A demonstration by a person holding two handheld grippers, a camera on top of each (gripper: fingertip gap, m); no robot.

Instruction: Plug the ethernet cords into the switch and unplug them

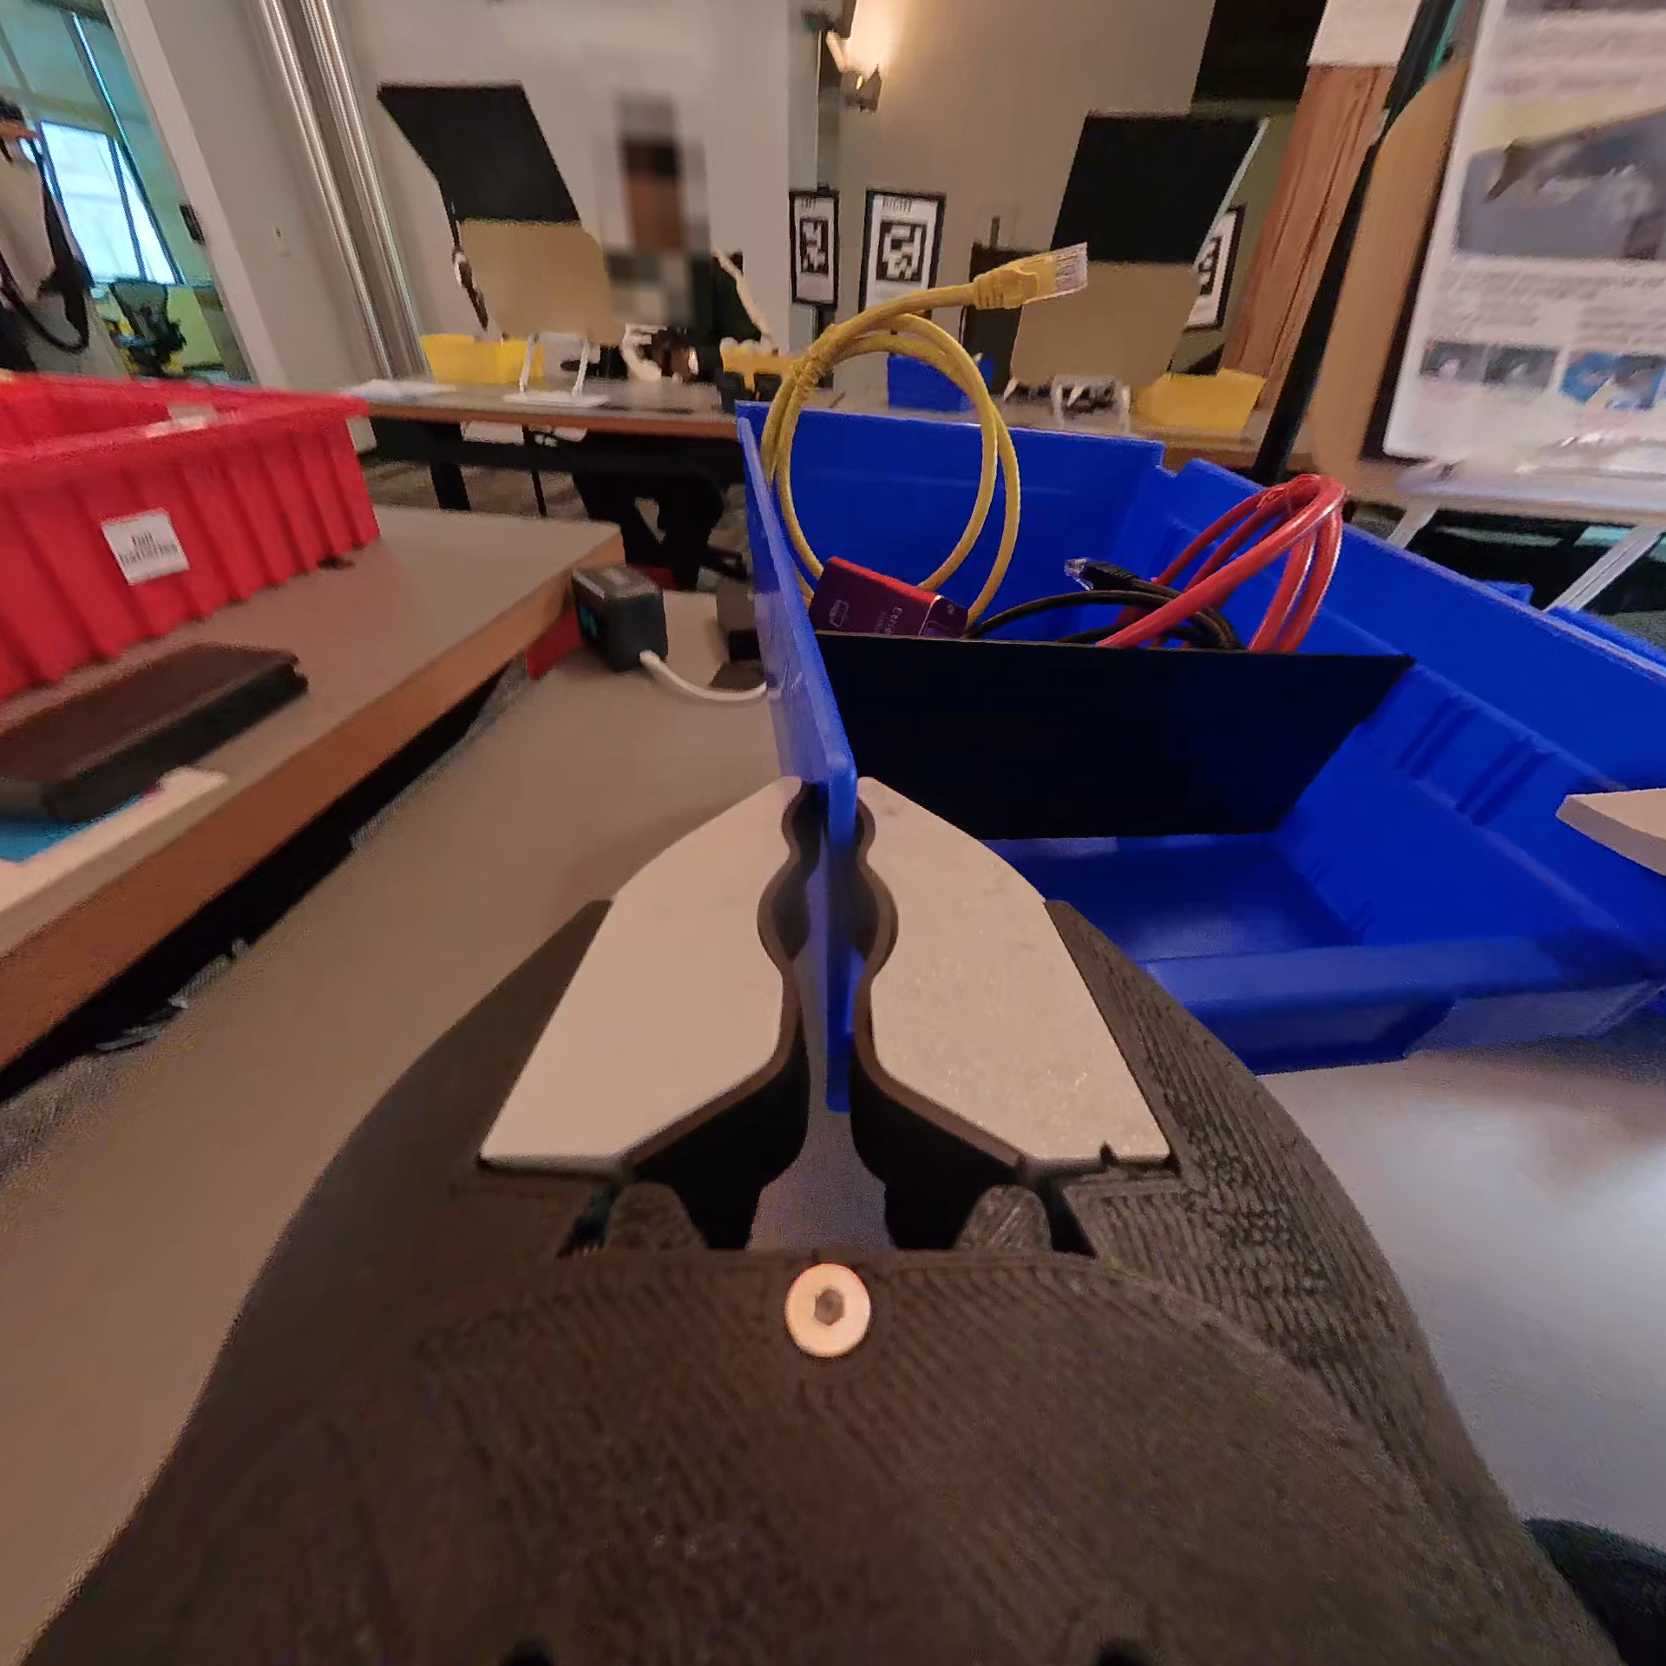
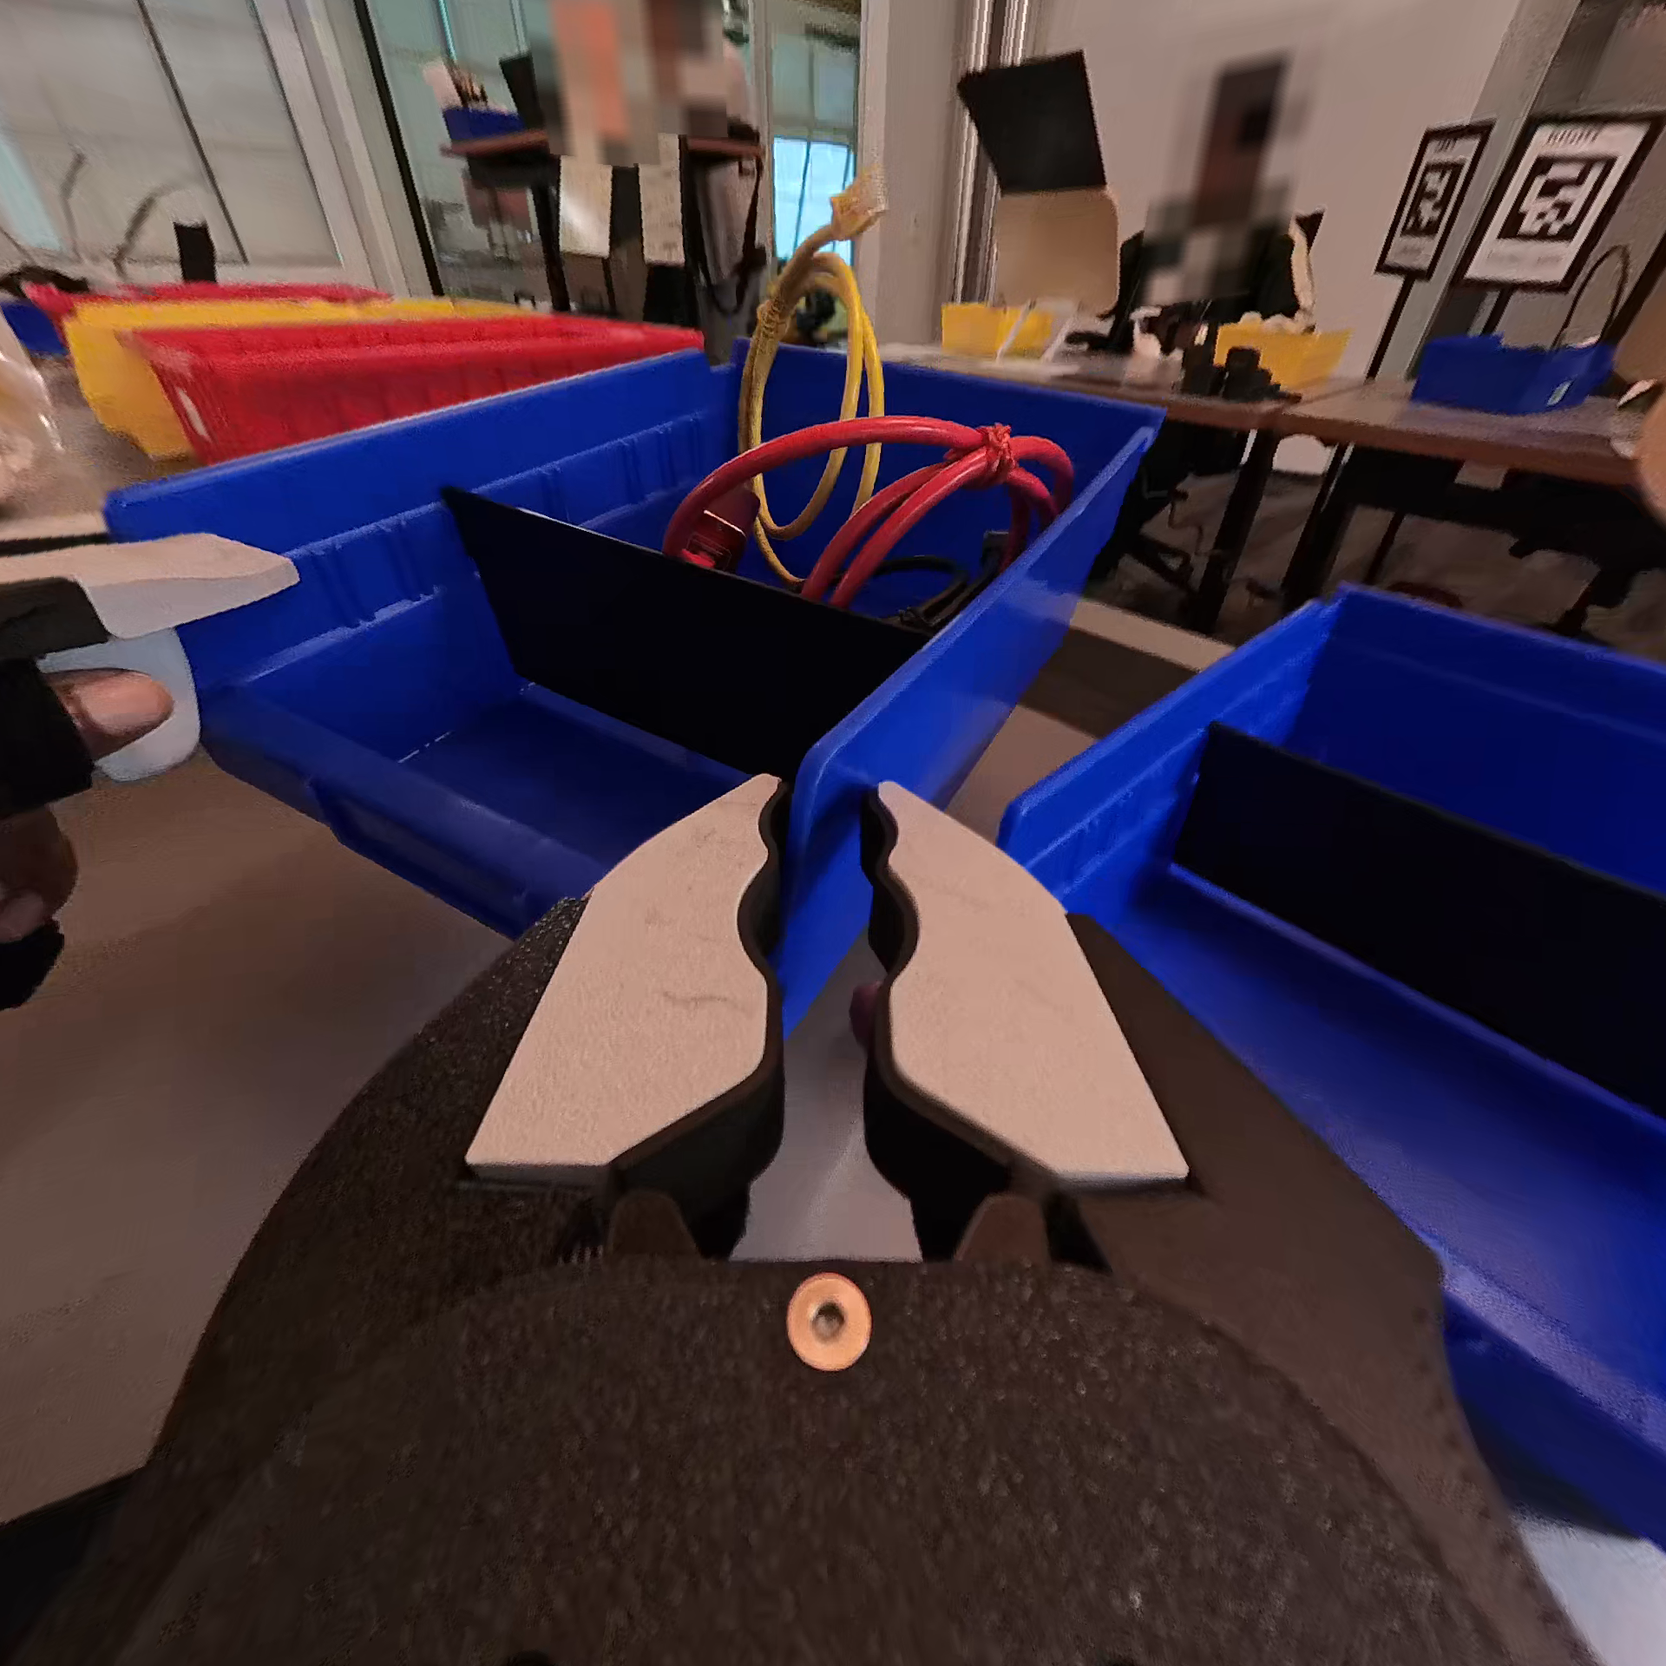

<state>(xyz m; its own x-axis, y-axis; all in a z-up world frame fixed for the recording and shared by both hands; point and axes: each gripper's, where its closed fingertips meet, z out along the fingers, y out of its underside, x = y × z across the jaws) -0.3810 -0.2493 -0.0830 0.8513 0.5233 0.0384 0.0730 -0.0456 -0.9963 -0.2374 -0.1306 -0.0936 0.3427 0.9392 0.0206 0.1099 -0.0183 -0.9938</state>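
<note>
Two hand-held grippers work opposite side walls of a blue bin (image 1: 1487,721) on a grey table (image 1: 559,865). The left gripper (image 1: 828,798) is clenched on the bin's left wall, its fingers pressed to either face of the thin blue edge. The right gripper (image 2: 825,793) straddles the right wall's near corner, jaws apart; the left finger (image 2: 649,974) touches the blue plastic, while a gap shows beside the right one. A black divider (image 2: 667,631) splits the bin; the near compartment, at 6 o'clock, holds nothing visible. In the far compartment, at 12 o'clock, lie the ethernet cords: a yellow cord (image 1: 901,433) looped upright above the rim with its clear plug at about 1 o'clock, a tied red cord (image 2: 929,496) coiled at 3 o'clock in the left wrist view, and a black cord (image 1: 1109,617) under it. A purple box (image 1: 888,608), perhaps the switch, rests at the yellow loop's foot. A second blue bin (image 2: 1352,1037) sits at 3 o'clock of the right gripper; a red crate (image 1: 171,505) stands at 10 o'clock of the left.
</note>
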